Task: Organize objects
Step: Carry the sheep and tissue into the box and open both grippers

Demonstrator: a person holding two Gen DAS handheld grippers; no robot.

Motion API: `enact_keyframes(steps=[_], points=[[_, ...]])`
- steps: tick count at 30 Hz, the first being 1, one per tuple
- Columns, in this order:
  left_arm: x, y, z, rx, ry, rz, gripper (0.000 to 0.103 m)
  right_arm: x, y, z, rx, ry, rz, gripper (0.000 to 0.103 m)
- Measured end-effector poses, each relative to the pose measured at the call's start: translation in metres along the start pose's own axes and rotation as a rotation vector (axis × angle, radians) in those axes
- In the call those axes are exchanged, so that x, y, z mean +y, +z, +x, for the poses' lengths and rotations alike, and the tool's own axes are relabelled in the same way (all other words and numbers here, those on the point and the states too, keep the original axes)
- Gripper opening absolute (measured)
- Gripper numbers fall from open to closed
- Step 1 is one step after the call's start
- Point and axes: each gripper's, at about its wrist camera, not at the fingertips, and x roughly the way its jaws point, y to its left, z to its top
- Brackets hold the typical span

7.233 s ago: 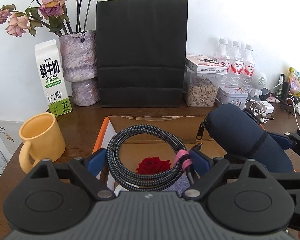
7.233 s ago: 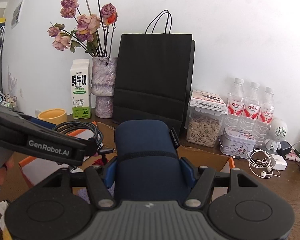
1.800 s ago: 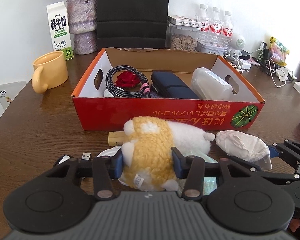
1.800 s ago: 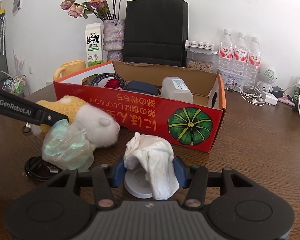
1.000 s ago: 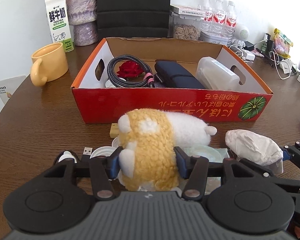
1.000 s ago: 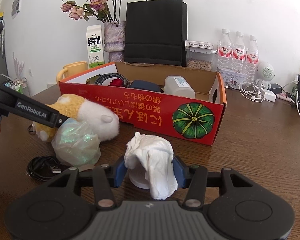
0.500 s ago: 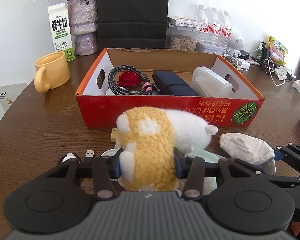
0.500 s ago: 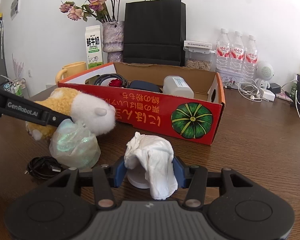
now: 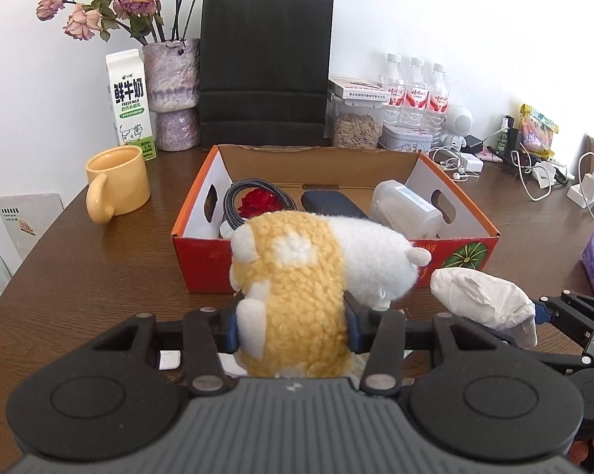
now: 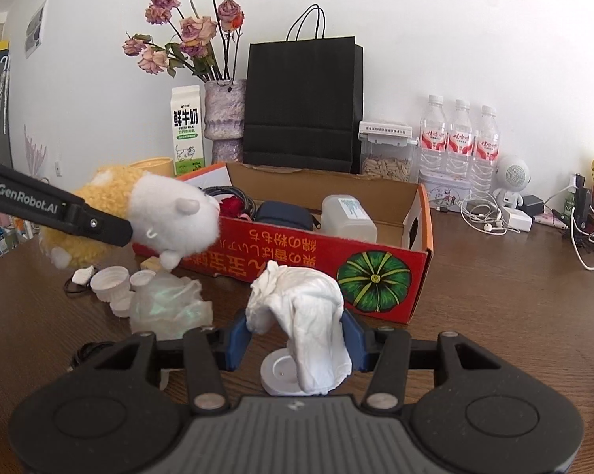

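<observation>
Left jaws (image 9: pixel 291 328) clamp plush toy (image 9: pixel 297 276); right jaws (image 10: pixel 295 333) clamp white cloth (image 10: pixel 304 308).

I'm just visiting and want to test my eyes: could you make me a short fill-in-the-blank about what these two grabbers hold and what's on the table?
The left gripper is clamped on a yellow and white ____ toy.
The right gripper holds a crumpled ____ cloth.
The red cardboard box has a green ____ printed on its front.
A yellow ____ stands left of that box in the left view.

Missing words: plush; white; pumpkin; mug
</observation>
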Motion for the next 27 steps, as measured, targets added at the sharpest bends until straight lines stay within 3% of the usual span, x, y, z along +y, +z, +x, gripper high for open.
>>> enact_keyframes(steps=[13,27], points=[[0.009,0.034,0.009,-0.064,0.003,-0.012,0.048,0.013,0.056,0.014,-0.103,0.011,-0.051,0.049],[0.021,0.08,0.077,-0.076,0.005,-0.026,0.048,0.0,0.1,0.087,-0.106,-0.01,-0.08,0.049]])
